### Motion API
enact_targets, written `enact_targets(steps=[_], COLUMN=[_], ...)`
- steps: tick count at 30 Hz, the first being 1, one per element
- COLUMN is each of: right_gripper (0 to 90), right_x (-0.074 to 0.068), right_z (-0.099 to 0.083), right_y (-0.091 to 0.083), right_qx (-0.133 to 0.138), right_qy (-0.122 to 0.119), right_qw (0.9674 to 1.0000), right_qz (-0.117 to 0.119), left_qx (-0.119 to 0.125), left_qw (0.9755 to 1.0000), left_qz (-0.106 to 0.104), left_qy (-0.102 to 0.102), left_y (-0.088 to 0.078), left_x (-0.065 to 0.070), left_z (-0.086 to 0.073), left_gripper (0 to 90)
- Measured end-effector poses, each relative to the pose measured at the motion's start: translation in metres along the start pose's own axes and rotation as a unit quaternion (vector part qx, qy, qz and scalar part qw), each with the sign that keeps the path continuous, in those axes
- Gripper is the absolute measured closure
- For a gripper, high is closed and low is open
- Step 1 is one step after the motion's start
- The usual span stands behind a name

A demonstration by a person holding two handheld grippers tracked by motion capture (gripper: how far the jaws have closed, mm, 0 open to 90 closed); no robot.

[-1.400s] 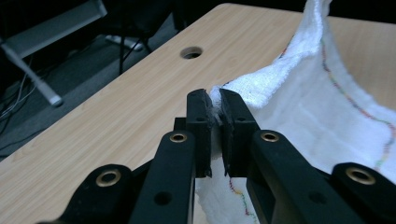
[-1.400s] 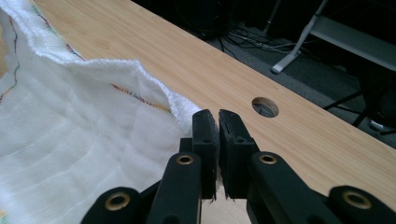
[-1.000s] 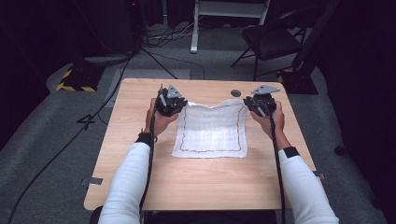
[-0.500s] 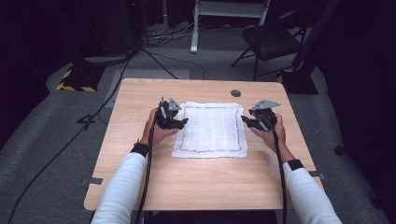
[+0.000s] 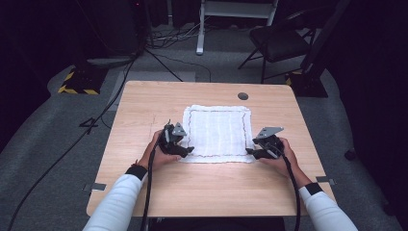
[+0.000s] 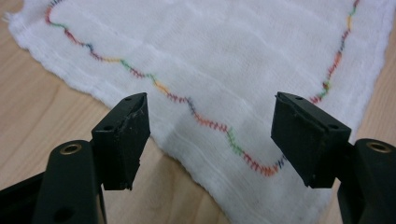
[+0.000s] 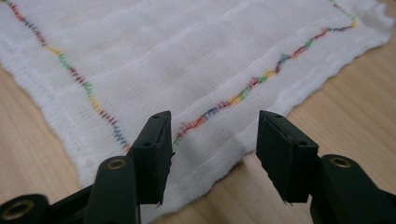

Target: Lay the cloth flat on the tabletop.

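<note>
A white cloth (image 5: 219, 132) with a coloured stitched border lies flat on the wooden table (image 5: 144, 106). My left gripper (image 5: 186, 150) sits at its near left corner and my right gripper (image 5: 250, 151) at its near right corner. In the left gripper view the cloth (image 6: 224, 60) spreads ahead, its corner lying on the table below the open left gripper (image 6: 210, 135). In the right gripper view the cloth's (image 7: 187, 56) corner lies on the table below the open right gripper (image 7: 212, 154). Both pairs of jaws have just been opening, and the pads press on nothing.
A dark round grommet (image 5: 243, 96) sits in the table behind the cloth. Cables (image 5: 154, 187) trail from both grippers toward the front edge. On the floor beyond stand a chair (image 5: 279, 43) and a yellow-and-black striped base (image 5: 77, 84).
Both grippers came from the cloth's far corners toward the near edge and sank to the table. The cloth's lifted far edge dropped and it now lies flat. Both jaws opened wider.
</note>
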State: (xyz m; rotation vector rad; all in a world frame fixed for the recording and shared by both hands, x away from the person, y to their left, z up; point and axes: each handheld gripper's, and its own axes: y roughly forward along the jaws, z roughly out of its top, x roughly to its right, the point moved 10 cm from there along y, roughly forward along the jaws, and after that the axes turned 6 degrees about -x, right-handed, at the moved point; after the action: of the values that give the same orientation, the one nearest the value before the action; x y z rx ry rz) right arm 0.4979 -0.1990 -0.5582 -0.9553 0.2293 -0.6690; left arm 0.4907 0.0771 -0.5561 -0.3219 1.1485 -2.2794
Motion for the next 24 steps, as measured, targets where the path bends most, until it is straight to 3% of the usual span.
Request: enact_targets(steps=[6,9,13,17,24], right_gripper=[43.7,43.4,44.6,47.1,47.2], right_x=[-0.003,-0.003,-0.005,-0.009,-0.017], right_z=[-0.008,-0.011,-0.017,-0.022,-0.037], right_y=[-0.001,-0.004,-0.008,-0.013,-0.024], right_qx=[-0.011,-0.013,-0.015,-0.016,-0.017], right_qy=[0.007,0.001,0.010,0.002,0.004], right_qw=[0.9999,0.9999,0.9998,0.9999,0.9998], right_qz=[0.005,-0.002,0.004,-0.001,0.000], left_qx=[-0.020,-0.015,-0.011,-0.014,-0.009], left_qw=[0.9998,0.9997,0.9994,0.9997,0.9991], left_qz=[-0.009,-0.017,-0.028,-0.021,-0.039], left_qy=[0.004,-0.008,-0.019,-0.003,0.010], left_y=[0.003,0.003,0.003,0.001,-0.003], left_x=[0.010,0.011,0.018,0.030,0.053], left_z=[-0.017,-0.018,-0.019,-0.021,-0.026], left_gripper=[28.6,30.0,30.1,30.7,30.3])
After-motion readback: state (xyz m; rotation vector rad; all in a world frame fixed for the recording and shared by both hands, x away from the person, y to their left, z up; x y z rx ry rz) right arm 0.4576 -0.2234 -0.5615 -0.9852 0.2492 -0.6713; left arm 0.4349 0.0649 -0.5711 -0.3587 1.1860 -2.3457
